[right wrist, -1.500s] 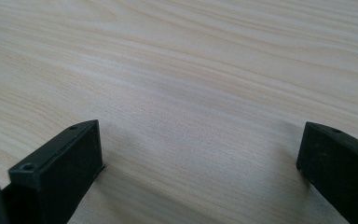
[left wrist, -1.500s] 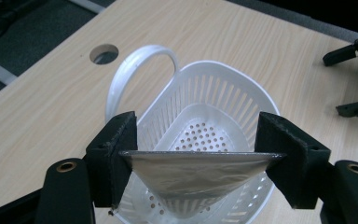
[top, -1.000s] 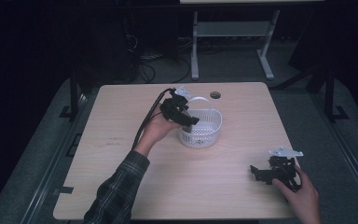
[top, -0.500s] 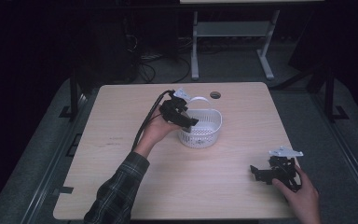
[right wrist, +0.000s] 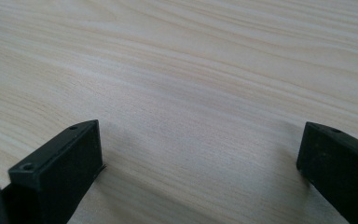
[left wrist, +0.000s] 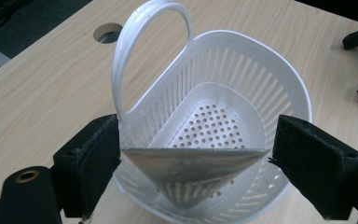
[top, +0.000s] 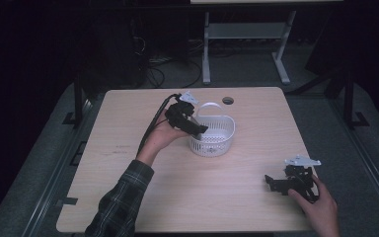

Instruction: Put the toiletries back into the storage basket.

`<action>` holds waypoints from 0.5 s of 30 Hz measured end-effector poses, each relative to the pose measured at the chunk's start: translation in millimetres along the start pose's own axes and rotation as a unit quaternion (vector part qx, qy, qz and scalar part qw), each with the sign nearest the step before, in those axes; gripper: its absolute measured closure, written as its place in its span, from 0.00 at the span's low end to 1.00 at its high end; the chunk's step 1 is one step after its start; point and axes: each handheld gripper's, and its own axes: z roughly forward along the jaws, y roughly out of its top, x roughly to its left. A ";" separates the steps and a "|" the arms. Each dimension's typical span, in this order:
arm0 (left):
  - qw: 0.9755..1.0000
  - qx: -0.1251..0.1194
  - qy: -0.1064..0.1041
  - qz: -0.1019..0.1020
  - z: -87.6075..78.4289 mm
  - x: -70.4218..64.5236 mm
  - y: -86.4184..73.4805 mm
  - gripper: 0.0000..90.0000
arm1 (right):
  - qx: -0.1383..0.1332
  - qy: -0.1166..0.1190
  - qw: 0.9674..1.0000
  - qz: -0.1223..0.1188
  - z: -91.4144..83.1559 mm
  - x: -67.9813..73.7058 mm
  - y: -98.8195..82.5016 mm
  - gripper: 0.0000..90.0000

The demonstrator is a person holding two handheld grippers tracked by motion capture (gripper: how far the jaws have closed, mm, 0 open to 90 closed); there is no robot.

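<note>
Left tongs [left wrist: 191, 154], jaws just spread, straddle a grey triangular piece [left wrist: 193, 170] over the white slotted basket [top: 212, 131] near the worktop's [top: 128, 148] far edge; right tongs [top: 276, 183], spread, empty, rest at the near right corner.

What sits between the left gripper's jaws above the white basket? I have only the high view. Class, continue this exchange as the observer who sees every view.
Observer: A flat grey triangular piece spans the gap, point down, over the white basket. The left gripper has just been opening its jaws.
Operator: Is anything lying in the basket?
Observer: Its perforated floor looks bare where it shows.
Operator: And the right gripper's jaws?
Observer: The right gripper stands open over the wooden table, with nothing between its jaws.
</note>
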 end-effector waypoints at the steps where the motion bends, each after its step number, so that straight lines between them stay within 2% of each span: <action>1: 1.000 0.000 0.002 0.000 -1.9 0.3 -0.5 0.15 | 0.000 0.000 1.000 0.000 0.0 0.0 0.0 0.00; 15: 1.000 -0.008 0.013 -0.002 -31.8 -0.3 -12.1 0.15 | 0.000 0.000 1.000 0.000 0.0 0.0 0.0 0.00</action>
